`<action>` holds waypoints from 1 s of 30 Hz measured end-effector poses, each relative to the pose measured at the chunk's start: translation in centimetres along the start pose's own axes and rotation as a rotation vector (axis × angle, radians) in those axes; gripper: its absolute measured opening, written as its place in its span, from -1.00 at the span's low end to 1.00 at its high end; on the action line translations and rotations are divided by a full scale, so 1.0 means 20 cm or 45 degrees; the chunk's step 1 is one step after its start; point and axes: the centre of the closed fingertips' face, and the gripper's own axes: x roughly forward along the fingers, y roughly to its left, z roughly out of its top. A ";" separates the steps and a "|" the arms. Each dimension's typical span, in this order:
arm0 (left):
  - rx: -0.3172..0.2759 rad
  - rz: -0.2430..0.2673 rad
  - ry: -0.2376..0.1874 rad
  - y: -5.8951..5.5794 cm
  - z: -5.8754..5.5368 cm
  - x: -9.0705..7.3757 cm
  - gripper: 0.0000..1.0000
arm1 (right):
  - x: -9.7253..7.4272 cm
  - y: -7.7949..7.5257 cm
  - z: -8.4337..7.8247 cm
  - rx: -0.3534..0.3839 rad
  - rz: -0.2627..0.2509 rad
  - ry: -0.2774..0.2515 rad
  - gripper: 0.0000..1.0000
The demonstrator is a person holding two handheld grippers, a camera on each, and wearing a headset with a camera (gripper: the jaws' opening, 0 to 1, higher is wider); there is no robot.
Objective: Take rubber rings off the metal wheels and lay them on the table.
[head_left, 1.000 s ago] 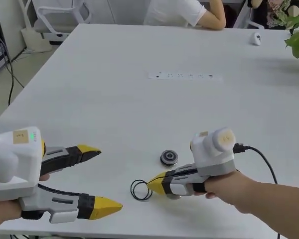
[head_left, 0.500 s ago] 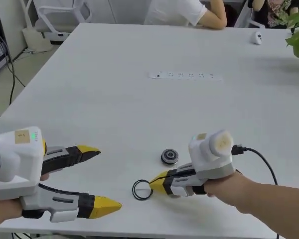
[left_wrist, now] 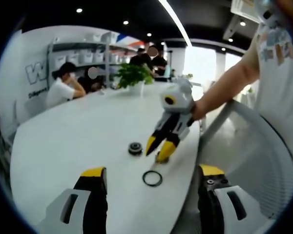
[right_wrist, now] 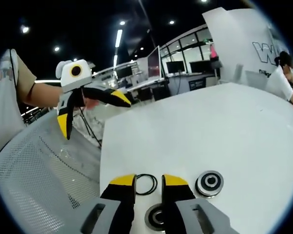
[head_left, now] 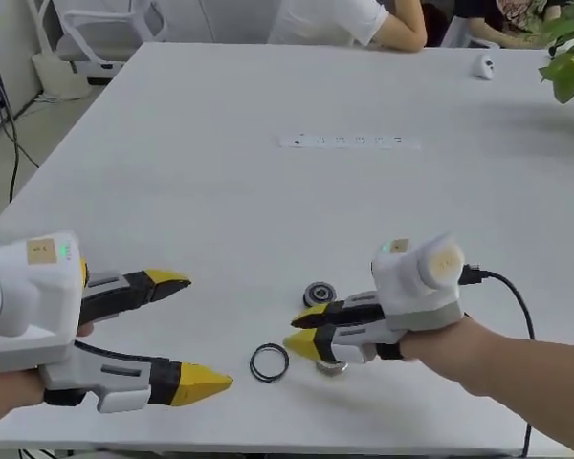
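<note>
White and broad, the table (head_left: 268, 210) runs away to a far end where a person in a white top (head_left: 335, 19) sits; a power strip (head_left: 349, 142) lies flat mid-table; a potted plant (head_left: 572, 67) leans in at the far right corner. Near the front edge the left gripper (head_left: 187, 332) hangs over the table with its jaws spread wide, gripping nothing; the right gripper (head_left: 297, 332) points toward it, low over the surface, its jaws parted by a narrow gap with nothing between the tips. A black rubber ring (head_left: 269, 361) lies flat on the table just ahead of those tips, touching neither wheel; one metal wheel (head_left: 319, 294) sits on the far side of the right gripper, near it but apart; a second wheel (head_left: 332, 367) rests on the table under the right gripper's jaws, partly hidden; the right gripper view shows it between the jaws, behind their tips, with the ring just past them.
</note>
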 end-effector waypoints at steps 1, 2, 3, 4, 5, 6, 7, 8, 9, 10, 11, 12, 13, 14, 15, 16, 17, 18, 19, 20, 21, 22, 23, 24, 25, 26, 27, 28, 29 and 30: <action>0.004 -0.001 0.000 0.01 0.01 0.01 0.53 | -0.01 0.00 0.01 -0.002 0.000 -0.006 -0.64; 0.009 -0.002 0.000 0.01 0.01 0.01 0.52 | -0.02 0.00 0.01 -0.001 -0.002 -0.012 -0.63; 0.013 -0.003 0.000 0.01 0.02 0.02 0.52 | -0.03 -0.01 0.02 -0.002 -0.006 -0.024 -0.61; 0.019 -0.005 -0.002 0.02 0.03 0.03 0.51 | -0.04 -0.01 0.03 -0.005 -0.011 -0.030 -0.60; 0.023 -0.005 -0.003 0.03 0.04 0.03 0.51 | -0.06 -0.02 0.03 -0.006 -0.021 -0.037 -0.58; 0.030 -0.005 -0.005 0.04 0.05 0.04 0.51 | -0.07 -0.03 0.03 -0.003 -0.025 -0.042 -0.57; 0.033 -0.005 -0.005 0.04 0.05 0.05 0.50 | -0.07 -0.04 0.03 -0.002 -0.030 -0.045 -0.57; 0.038 -0.005 -0.004 0.06 0.06 0.06 0.50 | -0.08 -0.05 0.03 -0.006 -0.039 -0.047 -0.56; 0.039 -0.005 -0.003 0.06 0.07 0.07 0.50 | -0.10 -0.06 0.03 -0.009 -0.049 -0.046 -0.54; 0.037 -0.006 -0.004 0.08 0.07 0.08 0.49 | -0.11 -0.07 0.03 -0.008 -0.055 -0.047 -0.54; 0.037 -0.006 -0.006 0.08 0.08 0.09 0.49 | -0.13 -0.08 0.03 -0.007 -0.068 -0.048 -0.53; 0.039 -0.007 -0.006 0.09 0.09 0.09 0.48 | -0.14 -0.10 0.03 -0.009 -0.078 -0.050 -0.52; 0.042 -0.007 -0.004 0.10 0.10 0.11 0.47 | -0.15 -0.11 0.03 -0.005 -0.089 -0.053 -0.52; 0.049 -0.008 -0.002 0.10 0.10 0.11 0.46 | -0.17 -0.12 0.03 -0.003 -0.096 -0.057 -0.52; 0.060 -0.011 0.003 0.11 0.11 0.13 0.45 | -0.18 -0.14 0.03 -0.002 -0.109 -0.061 -0.51; 0.070 -0.014 0.009 0.11 0.11 0.14 0.44 | -0.19 -0.15 0.03 -0.002 -0.116 -0.061 -0.51; 0.082 -0.020 0.019 0.12 0.12 0.15 0.42 | -0.20 -0.16 0.03 -0.002 -0.121 -0.061 -0.51; 0.086 -0.022 0.023 0.12 0.12 0.16 0.40 | -0.21 -0.17 0.03 -0.003 -0.132 -0.060 -0.50; 0.090 -0.027 0.028 0.13 0.12 0.17 0.39 | -0.22 -0.18 0.02 -0.003 -0.137 -0.058 -0.50; 0.091 -0.028 0.029 0.14 0.12 0.18 0.38 | -0.22 -0.19 0.02 -0.006 -0.145 -0.053 -0.50; 0.094 -0.030 0.031 0.14 0.13 0.19 0.36 | -0.23 -0.20 0.01 -0.008 -0.151 -0.049 -0.50; 0.095 -0.031 0.032 0.15 0.13 0.20 0.35 | -0.23 -0.21 0.01 -0.009 -0.156 -0.047 -0.50; 0.094 -0.032 0.032 0.16 0.13 0.22 0.34 | -0.24 -0.22 0.01 -0.007 -0.163 -0.047 -0.50; 0.094 -0.034 0.032 0.16 0.13 0.23 0.33 | -0.24 -0.23 0.01 -0.005 -0.165 -0.046 -0.50; 0.092 -0.036 0.033 0.17 0.14 0.24 0.31 | -0.24 -0.24 0.00 -0.003 -0.173 -0.045 -0.50; 0.089 -0.038 0.036 0.18 0.13 0.25 0.30 | -0.24 -0.24 0.00 -0.003 -0.175 -0.045 -0.49; 0.088 -0.038 0.041 0.18 0.13 0.26 0.29 | -0.25 -0.25 0.00 -0.002 -0.178 -0.043 -0.49; 0.090 -0.038 0.047 0.19 0.12 0.27 0.28 | -0.25 -0.25 0.00 -0.002 -0.183 -0.041 -0.49; 0.089 -0.038 0.051 0.20 0.12 0.28 0.26 | -0.24 -0.26 -0.01 -0.001 -0.186 -0.040 -0.49; 0.086 -0.037 0.056 0.20 0.11 0.30 0.24 | -0.24 -0.26 -0.01 -0.001 -0.188 -0.037 -0.49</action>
